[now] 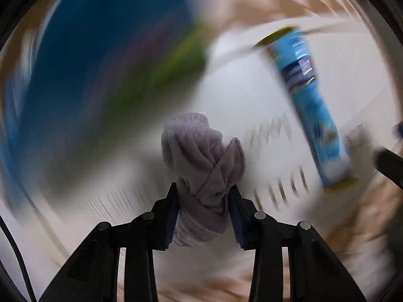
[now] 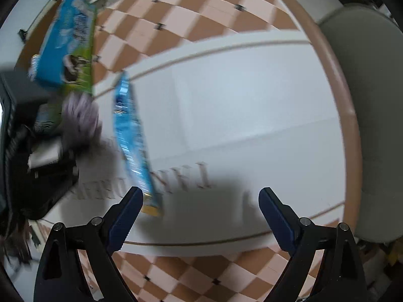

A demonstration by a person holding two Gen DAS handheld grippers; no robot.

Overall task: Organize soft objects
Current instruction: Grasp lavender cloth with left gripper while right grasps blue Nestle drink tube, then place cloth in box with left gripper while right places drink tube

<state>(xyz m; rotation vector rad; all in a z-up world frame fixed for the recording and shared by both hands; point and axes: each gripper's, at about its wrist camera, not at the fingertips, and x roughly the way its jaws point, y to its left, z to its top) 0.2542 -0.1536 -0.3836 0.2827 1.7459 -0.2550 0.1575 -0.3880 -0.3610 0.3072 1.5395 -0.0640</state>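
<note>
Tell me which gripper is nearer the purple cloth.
Left. The left gripper is clamped on the purple cloth; the right gripper hangs open, apart from it, beyond the blue packet.

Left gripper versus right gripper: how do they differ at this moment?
The left gripper is shut on the lilac cloth; the right gripper is open and holds nothing. The left view is heavily motion-blurred, the right view only mildly. Both have black frames and dark blue pads on their fingers, above the white mat.

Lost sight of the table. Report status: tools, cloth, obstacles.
Left tool shut on lilac cloth, cloth lifted. Right tool open, empty, over white mat. Blue packet lies beside it; green-blue box far left.
</note>
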